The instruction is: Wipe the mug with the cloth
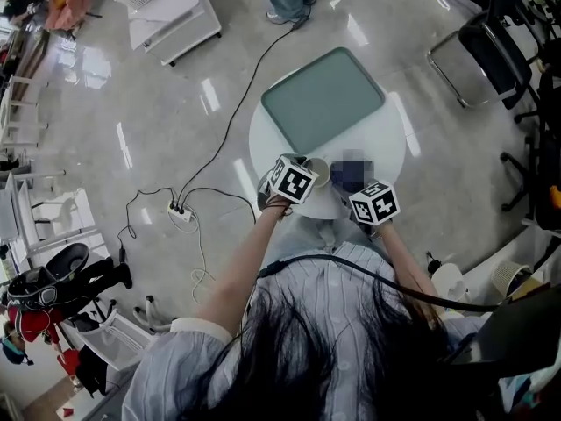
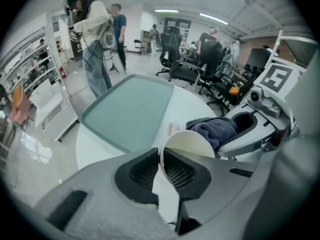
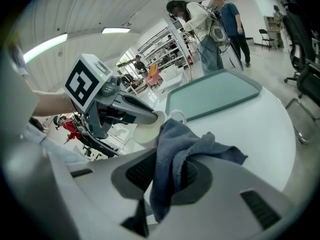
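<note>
Left gripper [image 2: 160, 176] jaws pinch mug [image 2: 191, 145] rim; right gripper [image 3: 165, 176] jaws clamp cloth [image 3: 175, 151] beside it.

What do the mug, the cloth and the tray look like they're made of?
Mug: likely glazed ceramic, cream and smooth, with a thin rigid rim. Cloth: soft napped fabric, blue-grey, perhaps microfibre or terry; it drapes in folds. Tray: probably plastic, matte green, with a rounded moulded rim.

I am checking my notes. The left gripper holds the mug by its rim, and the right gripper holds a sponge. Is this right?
Not quite: the right gripper holds a cloth, not a sponge; the right gripper view shows it. The rest is right.
</note>
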Action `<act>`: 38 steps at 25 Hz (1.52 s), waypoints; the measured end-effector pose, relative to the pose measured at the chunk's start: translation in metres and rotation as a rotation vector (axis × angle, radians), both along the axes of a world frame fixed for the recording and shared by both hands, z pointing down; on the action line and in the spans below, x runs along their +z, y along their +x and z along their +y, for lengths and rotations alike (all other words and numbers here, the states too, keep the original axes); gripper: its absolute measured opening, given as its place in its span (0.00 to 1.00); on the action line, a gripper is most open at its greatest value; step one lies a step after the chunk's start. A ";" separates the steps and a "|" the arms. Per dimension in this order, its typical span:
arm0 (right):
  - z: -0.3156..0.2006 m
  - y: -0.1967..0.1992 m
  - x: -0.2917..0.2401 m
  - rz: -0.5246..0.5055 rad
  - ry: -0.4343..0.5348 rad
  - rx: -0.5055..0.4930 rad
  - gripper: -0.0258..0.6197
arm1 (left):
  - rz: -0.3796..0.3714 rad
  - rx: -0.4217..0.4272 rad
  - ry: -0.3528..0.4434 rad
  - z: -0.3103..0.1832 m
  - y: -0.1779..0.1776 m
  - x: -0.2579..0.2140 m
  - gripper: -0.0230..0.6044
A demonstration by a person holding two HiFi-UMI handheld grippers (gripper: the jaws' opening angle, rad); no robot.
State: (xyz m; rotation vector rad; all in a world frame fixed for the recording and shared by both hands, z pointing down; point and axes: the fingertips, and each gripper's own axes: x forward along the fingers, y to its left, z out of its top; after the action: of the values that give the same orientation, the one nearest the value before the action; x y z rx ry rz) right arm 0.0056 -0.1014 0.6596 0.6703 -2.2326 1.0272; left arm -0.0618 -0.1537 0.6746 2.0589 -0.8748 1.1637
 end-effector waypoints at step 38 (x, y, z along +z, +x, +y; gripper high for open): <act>0.006 0.013 0.004 -0.009 -0.023 0.049 0.16 | 0.171 -0.179 0.060 0.002 -0.016 -0.037 0.26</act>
State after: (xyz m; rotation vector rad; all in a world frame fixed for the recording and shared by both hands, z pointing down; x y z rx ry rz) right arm 0.0182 -0.0955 0.6639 0.7156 -2.2188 1.0798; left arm -0.0781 -0.1519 0.6373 2.0455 -0.9969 0.8629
